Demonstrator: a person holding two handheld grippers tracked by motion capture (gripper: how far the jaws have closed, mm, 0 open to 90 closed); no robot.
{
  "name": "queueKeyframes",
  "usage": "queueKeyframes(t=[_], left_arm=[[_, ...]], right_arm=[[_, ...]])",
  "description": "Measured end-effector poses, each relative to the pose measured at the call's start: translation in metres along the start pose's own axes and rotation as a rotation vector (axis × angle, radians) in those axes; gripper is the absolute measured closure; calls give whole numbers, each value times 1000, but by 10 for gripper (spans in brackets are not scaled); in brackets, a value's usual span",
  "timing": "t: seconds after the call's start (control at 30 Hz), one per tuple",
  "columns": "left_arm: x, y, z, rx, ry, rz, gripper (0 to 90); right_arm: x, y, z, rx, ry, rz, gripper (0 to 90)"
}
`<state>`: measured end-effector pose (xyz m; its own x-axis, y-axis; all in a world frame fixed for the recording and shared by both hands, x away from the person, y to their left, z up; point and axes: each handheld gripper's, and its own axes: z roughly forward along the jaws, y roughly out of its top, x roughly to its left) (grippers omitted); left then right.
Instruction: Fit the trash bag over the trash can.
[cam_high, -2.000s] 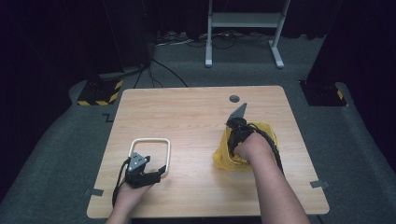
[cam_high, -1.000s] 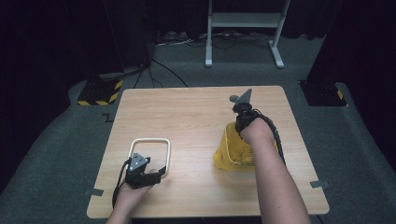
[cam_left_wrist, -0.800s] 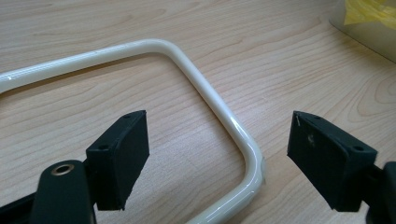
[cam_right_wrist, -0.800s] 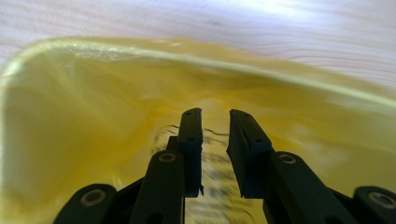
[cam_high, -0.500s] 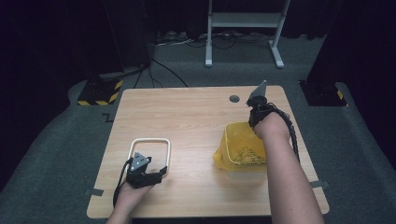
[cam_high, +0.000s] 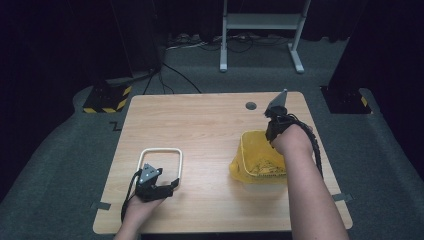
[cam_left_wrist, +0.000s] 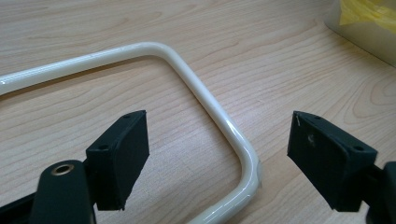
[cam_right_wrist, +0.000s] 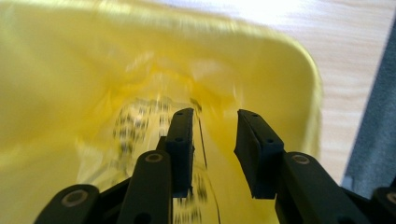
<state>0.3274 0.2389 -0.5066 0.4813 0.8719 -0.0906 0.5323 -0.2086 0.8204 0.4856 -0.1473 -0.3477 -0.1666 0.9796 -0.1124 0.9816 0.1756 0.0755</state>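
A white rounded-rectangle loop (cam_high: 160, 149) lies flat on the wooden table (cam_high: 200, 125) at the front left. My left gripper (cam_high: 162, 183) sits low at the loop's near side, open, one jaw on each side of a corner of the tube (cam_left_wrist: 205, 100) and not touching it (cam_left_wrist: 217, 140). A yellow bag lining a bin (cam_high: 257, 167) stands at the right. My right gripper (cam_high: 270, 131) is at the bin's far rim and points down into the bag's mouth (cam_right_wrist: 70, 70). Its jaws stand a little apart (cam_right_wrist: 215, 116), with nothing between them.
A round hole (cam_high: 251, 106) is in the tabletop near the far edge, just left of the right hand. On the floor behind the table stand a metal frame (cam_high: 260, 22), cables (cam_high: 175, 75) and a black-and-yellow striped block (cam_high: 106, 97).
My right gripper has travelled from the bag's near left side up and around to its far right rim, and the bag now lies open and wide. The left gripper has stayed put.
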Motion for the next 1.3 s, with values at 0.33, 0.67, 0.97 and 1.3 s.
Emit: queueKeyframes(t=[0.33,0.67,0.97,1.3], left_arm=[[-2,0,1,2,-5,0,206],[0,0,0,4,0,-6,206],[-2,0,1,4,-2,-3,205],[-1,0,1,12,0,-3,204]], right_arm=[[-7,-25,33,80,-33,14,673],[-8,-35,-7,32,0,26,659],[-11,-55,31,124,19,8,646],[-19,-49,-26,-2,38,19,606]])
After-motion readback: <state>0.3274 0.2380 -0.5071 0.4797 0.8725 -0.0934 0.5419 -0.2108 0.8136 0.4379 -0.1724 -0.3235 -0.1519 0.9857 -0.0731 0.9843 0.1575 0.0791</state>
